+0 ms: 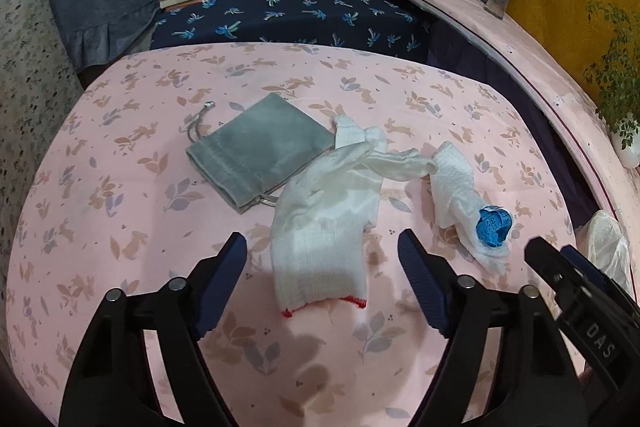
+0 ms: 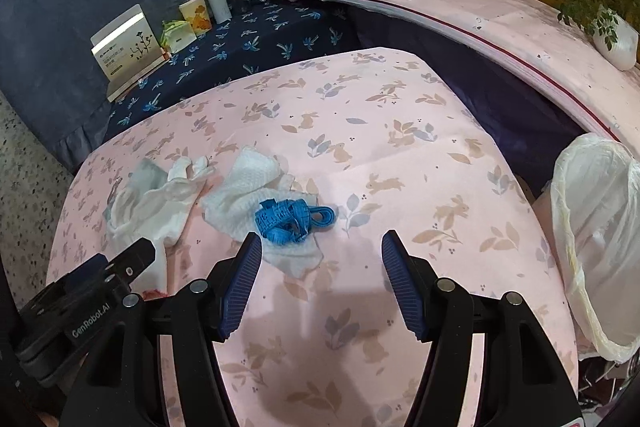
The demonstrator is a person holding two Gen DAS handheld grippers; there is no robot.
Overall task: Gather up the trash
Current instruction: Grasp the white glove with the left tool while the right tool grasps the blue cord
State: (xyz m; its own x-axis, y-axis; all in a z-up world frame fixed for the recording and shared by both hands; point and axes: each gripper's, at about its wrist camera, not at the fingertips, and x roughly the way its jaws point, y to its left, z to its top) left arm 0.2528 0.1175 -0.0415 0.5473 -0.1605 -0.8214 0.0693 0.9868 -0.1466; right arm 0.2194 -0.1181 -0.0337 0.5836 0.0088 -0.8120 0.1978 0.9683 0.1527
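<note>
Both sets of jaws gape empty over the pink bench (image 1: pixel 440 99): left gripper (image 1: pixel 322 255) above the white glove (image 1: pixel 320 219), right gripper (image 2: pixel 322 255) beside the blue tape measure (image 2: pixel 288 217).

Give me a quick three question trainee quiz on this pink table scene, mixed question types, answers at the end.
1. True or false: the blue coiled measuring tape lies on the white crumpled paper towel.
2. Which item lies directly ahead of the left gripper? A) grey velvet drawstring pouch B) white knit glove with red cuff C) tape
3. Fill in: the bin lined with a white plastic bag stands at the table's ____ edge in the right wrist view.

Key: 1 true; 2 B; 3 right
</note>
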